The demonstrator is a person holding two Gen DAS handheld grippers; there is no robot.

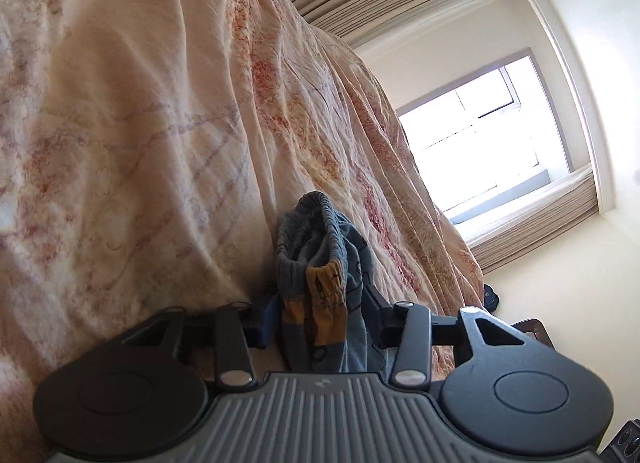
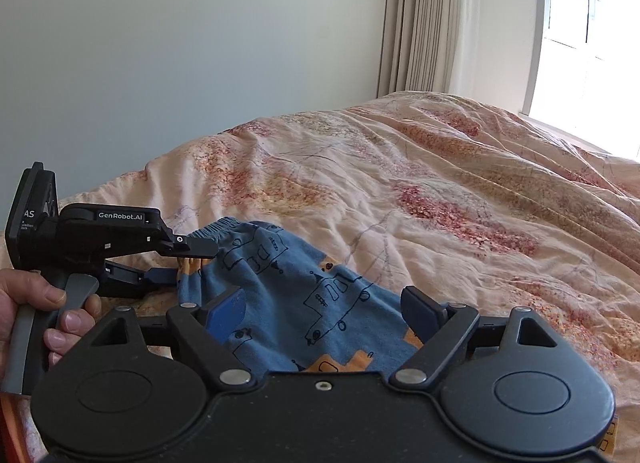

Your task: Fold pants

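The pants (image 2: 304, 295) are blue with black line drawings and orange patches, lying bunched on the bed. In the left wrist view the pants (image 1: 324, 283) stand bunched between my left gripper's (image 1: 320, 315) fingers, which are shut on the waistband. The right wrist view shows the left gripper (image 2: 192, 259) at the left, clamped on the elastic waistband edge. My right gripper (image 2: 324, 311) is open, its blue pads (image 2: 224, 313) on either side of the pants cloth without pinching it.
A peach floral bedspread (image 2: 420, 191) covers the bed. A grey wall lies behind it, with curtains (image 2: 428, 15) and a bright window (image 2: 592, 47) at the right. A hand (image 2: 52, 315) holds the left gripper's handle.
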